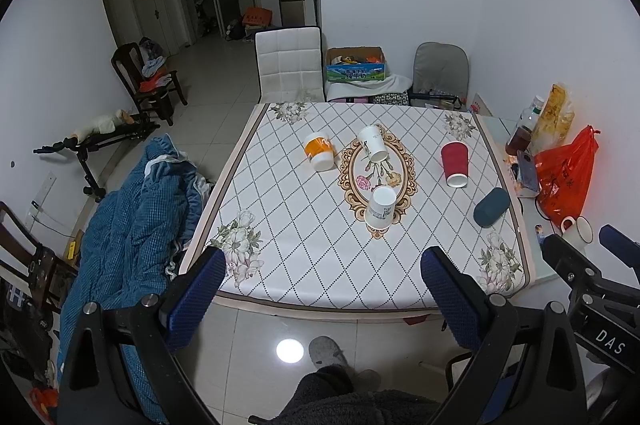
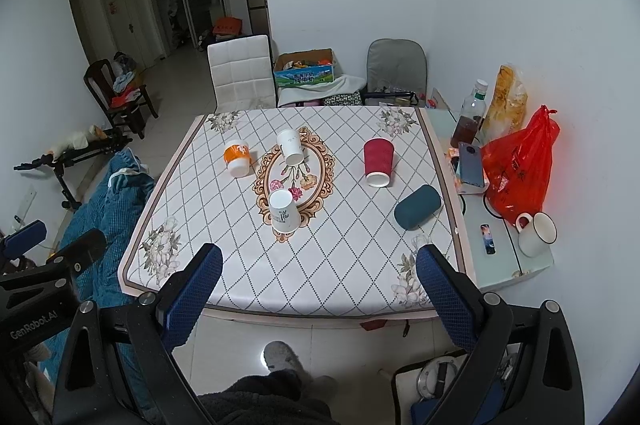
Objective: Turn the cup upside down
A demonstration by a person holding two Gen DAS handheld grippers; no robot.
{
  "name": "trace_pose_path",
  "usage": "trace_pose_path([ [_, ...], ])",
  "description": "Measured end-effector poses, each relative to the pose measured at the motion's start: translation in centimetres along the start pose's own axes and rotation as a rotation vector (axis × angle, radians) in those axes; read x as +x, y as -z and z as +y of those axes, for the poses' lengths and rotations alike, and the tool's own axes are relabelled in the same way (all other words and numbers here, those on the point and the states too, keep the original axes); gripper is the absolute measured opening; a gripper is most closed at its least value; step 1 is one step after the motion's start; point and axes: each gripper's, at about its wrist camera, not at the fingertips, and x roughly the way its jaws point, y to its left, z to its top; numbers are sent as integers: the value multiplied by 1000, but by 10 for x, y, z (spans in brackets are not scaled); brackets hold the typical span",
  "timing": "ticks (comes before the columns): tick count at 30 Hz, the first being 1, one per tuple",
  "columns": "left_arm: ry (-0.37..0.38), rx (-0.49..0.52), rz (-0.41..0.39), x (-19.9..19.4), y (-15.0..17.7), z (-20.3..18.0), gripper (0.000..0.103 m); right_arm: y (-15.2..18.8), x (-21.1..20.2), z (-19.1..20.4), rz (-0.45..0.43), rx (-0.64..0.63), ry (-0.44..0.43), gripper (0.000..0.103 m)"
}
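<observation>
Several cups sit on the patterned table [image 1: 304,225] [image 2: 320,265]. An orange-and-white cup [image 1: 319,151] [image 2: 237,158], a white paper cup [image 1: 372,143] [image 2: 290,146], a red cup [image 1: 455,164] [image 2: 377,161] and a dark teal cup [image 1: 491,207] [image 2: 417,206] lie on their sides. A second white paper cup [image 1: 381,207] [image 2: 283,211] stands upside down near the middle. My left gripper [image 1: 324,269] and right gripper [image 2: 319,265] are both open and empty, held above the table's near edge, well short of the cups.
A side table [image 2: 504,261] on the right holds a white mug [image 2: 536,233], a red plastic bag [image 2: 518,167], a bottle [image 2: 470,117] and a phone [image 2: 472,165]. Chairs [image 1: 289,65] stand behind the table. A blue quilt [image 1: 132,217] lies at the left.
</observation>
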Motion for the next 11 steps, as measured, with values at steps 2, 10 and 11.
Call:
trace_pose_path([
  [2, 0, -1, 0, -1, 0, 1, 100, 1, 0, 0, 0, -1, 2, 99],
  [10, 1, 12, -11, -5, -6, 1, 100, -1, 0, -1, 2, 1, 0, 99],
  [11, 3, 13, -11, -5, -6, 0, 100, -1, 0, -1, 2, 1, -1, 99],
])
